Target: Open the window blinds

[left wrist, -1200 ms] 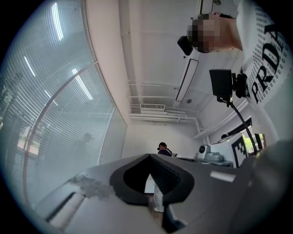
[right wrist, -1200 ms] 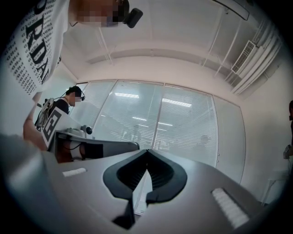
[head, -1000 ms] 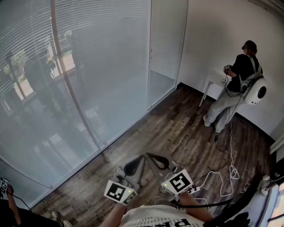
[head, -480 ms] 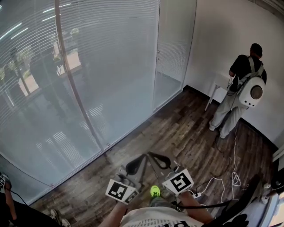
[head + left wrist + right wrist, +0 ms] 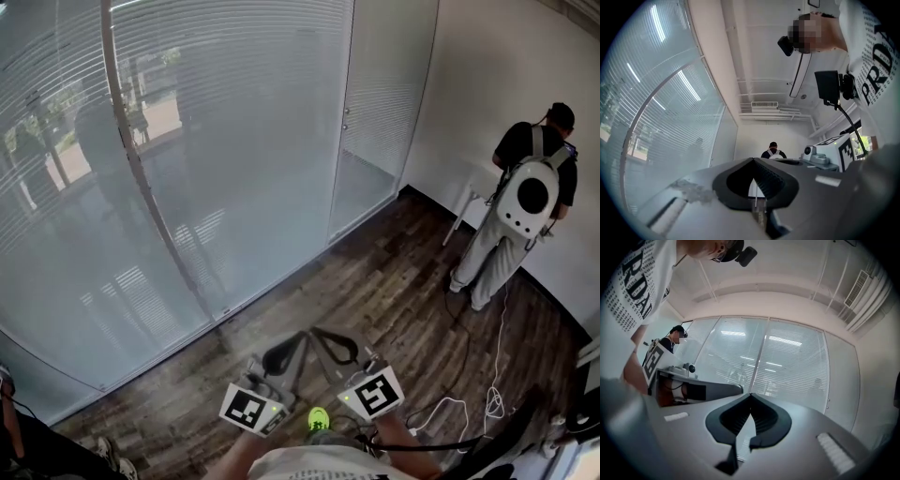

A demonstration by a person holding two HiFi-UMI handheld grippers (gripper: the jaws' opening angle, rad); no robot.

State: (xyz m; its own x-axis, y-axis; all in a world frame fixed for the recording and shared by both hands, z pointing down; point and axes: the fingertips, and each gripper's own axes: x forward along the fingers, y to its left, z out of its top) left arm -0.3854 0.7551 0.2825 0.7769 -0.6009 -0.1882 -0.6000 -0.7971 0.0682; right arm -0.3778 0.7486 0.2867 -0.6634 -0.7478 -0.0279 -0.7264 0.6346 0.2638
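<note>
- window blinds [image 5: 234, 122] down, slats shut, along the wood floor's [image 5: 375, 281] left edge
- left gripper [image 5: 284, 355], right gripper [image 5: 337, 345]: jaws pressed together, empty, over floor's near edge, well apart from blinds
- person [image 5: 520, 216] at far-right wall

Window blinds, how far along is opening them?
Nothing looks done: the blinds hang lowered, slats across the glass. In hand: nothing. The left hand-held gripper and right hand-held gripper are both shut and empty, short of the window. Left: reach the window and open the blinds.
</note>
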